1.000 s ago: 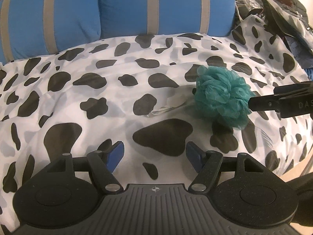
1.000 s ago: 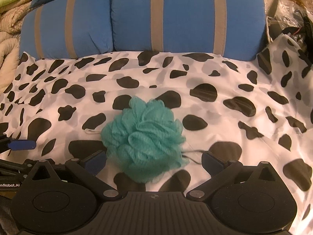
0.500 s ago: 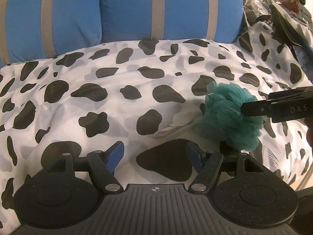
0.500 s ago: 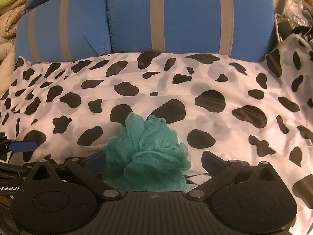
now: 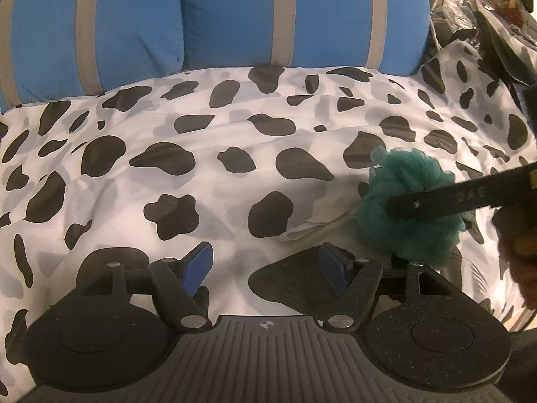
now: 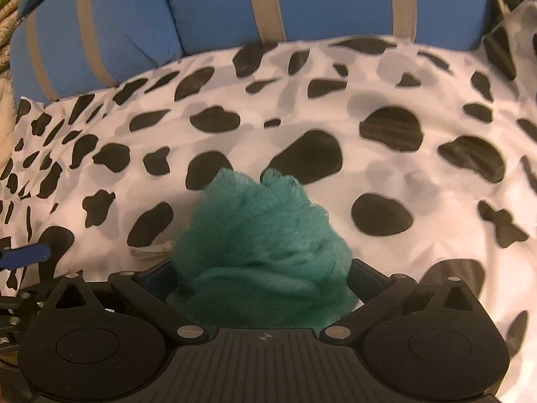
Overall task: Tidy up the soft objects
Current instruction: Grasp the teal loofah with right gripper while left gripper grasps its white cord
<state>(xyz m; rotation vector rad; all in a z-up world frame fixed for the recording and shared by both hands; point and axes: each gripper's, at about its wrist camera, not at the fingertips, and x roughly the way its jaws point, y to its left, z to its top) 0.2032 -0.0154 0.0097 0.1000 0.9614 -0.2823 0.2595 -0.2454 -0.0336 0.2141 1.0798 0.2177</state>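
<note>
The teal loofah sits low in the middle of the right wrist view, on the cow-print sheet of a bed. The right tool has it between its two fingers, which flank it on either side. Whether the pads already press into the mesh I cannot tell, since the puff hides them; the gap is about as wide as the puff.

In the left wrist view the loofah shows at the right edge, partly behind a dark finger of the right tool. The left tool is spread and empty, low in the frame over bare sheet, well apart from the puff. Blue pillows fill the top of both views.

By my reading, the task is at an early stage: the one soft thing in view is being gripped where it lies, not yet lifted. No container or sorting spot is visible, so closing, lifting, carrying and placing all remain.
</note>
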